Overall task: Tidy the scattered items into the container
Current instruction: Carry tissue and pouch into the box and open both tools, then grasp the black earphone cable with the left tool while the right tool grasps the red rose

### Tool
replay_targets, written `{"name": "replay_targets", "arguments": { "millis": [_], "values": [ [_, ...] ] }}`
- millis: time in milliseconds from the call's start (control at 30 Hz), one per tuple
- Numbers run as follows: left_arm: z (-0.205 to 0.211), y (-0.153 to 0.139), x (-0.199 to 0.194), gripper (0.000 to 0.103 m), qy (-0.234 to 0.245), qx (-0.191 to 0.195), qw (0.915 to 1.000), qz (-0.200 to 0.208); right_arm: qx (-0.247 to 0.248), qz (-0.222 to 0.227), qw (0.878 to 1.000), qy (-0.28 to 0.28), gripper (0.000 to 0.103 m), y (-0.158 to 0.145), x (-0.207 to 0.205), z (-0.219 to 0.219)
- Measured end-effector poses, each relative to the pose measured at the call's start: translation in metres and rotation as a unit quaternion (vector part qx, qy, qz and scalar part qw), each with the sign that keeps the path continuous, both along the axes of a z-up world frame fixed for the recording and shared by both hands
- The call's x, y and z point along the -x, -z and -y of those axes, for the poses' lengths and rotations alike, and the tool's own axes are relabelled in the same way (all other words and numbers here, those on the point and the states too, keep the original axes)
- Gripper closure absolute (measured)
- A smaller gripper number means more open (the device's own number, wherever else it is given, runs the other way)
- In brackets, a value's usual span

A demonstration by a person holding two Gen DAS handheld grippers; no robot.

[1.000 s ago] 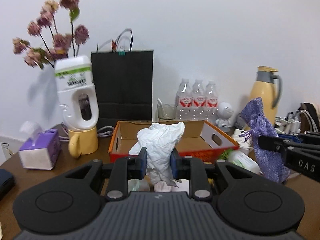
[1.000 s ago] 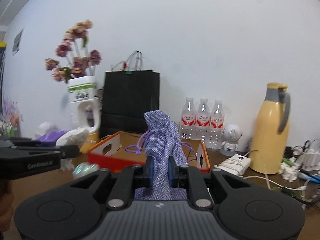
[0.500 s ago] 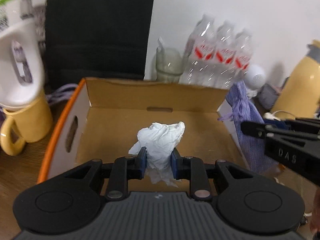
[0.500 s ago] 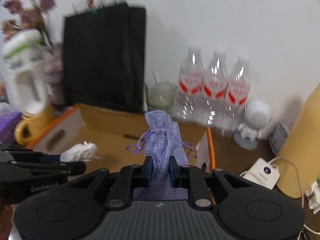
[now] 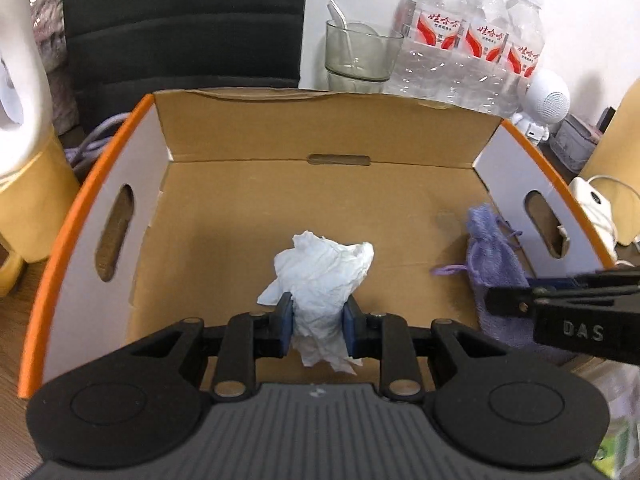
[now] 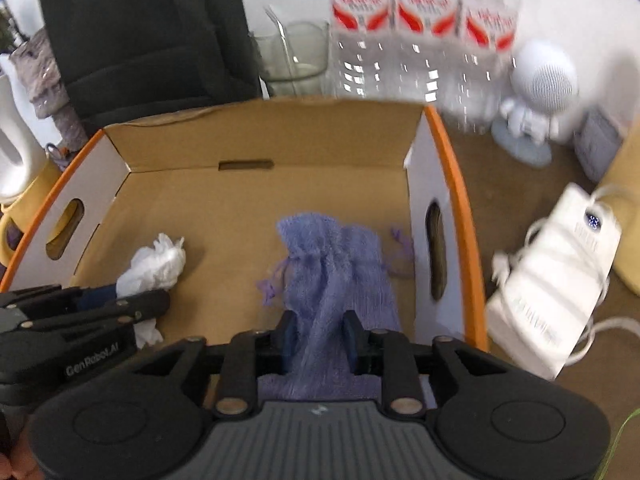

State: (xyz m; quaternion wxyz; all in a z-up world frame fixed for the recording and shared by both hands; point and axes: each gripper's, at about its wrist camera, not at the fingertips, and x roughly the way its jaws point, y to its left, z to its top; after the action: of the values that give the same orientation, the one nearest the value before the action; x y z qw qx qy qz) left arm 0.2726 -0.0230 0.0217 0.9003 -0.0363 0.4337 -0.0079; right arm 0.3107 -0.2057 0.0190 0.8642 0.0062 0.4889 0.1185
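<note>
Now my left gripper [image 5: 316, 320] grips the tissue [image 5: 320, 276] over the box [image 5: 76, 216] floor, and my right gripper [image 6: 318, 340] grips the pouch [image 6: 336, 264] inside the box, near its right wall. I think this is the drop step. Next both jaws should open, then lift straight up so nothing catches.
</note>
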Motion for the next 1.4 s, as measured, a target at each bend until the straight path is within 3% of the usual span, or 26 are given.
{"name": "replay_targets", "arguments": {
  "millis": [267, 367, 567, 633, 667, 767, 900, 967, 1033, 1200, 1400],
  "values": [
    [-0.006, 0.001, -0.002, 0.076, 0.011, -0.035, 0.9993, 0.003, -0.012, -0.006, 0.999, 0.045, 0.078, 0.006, 0.01, 0.0],
    [-0.007, -0.001, -0.001, 0.075, 0.01, -0.029, 0.9995, -0.002, -0.004, 0.004, 0.999, 0.043, 0.073, 0.007, 0.016, -0.003],
    [0.0, -0.006, 0.005, 0.073, 0.029, 0.007, 0.9993, -0.022, 0.0, -0.02, 0.998, 0.066, 0.067, 0.002, 0.021, -0.008],
    [0.003, -0.007, 0.009, 0.062, 0.034, 0.0, 0.9991, -0.025, -0.006, -0.023, 0.997, 0.077, 0.062, 0.002, 0.026, -0.008],
    [0.003, -0.006, 0.01, 0.056, 0.035, 0.0, 0.999, -0.028, -0.01, -0.025, 0.997, 0.079, 0.054, 0.002, 0.028, -0.008],
    [0.003, -0.011, 0.017, 0.05, 0.041, -0.006, 0.9987, -0.031, -0.018, -0.04, 0.996, 0.077, 0.049, -0.002, 0.034, -0.007],
    [-0.007, -0.031, 0.019, 0.024, 0.015, -0.011, 0.9991, -0.037, -0.028, -0.042, 0.996, 0.07, 0.041, -0.021, 0.038, -0.004],
    [-0.013, -0.052, 0.022, 0.016, 0.01, -0.009, 0.9996, -0.025, -0.026, -0.028, 0.997, 0.07, 0.022, -0.04, 0.042, -0.001],
    [-0.016, -0.076, 0.026, 0.006, 0.007, -0.018, 0.9998, -0.009, -0.014, -0.003, 0.998, 0.066, 0.014, -0.063, 0.049, 0.0],
    [-0.013, -0.126, 0.049, 0.0, 0.015, -0.051, 0.9986, 0.009, -0.001, 0.038, 0.998, 0.057, 0.014, -0.117, 0.069, 0.002],
    [-0.009, -0.136, 0.082, 0.0, 0.008, -0.069, 0.997, 0.033, -0.004, 0.065, 0.997, 0.037, 0.012, -0.136, 0.1, 0.003]
  ]
}}
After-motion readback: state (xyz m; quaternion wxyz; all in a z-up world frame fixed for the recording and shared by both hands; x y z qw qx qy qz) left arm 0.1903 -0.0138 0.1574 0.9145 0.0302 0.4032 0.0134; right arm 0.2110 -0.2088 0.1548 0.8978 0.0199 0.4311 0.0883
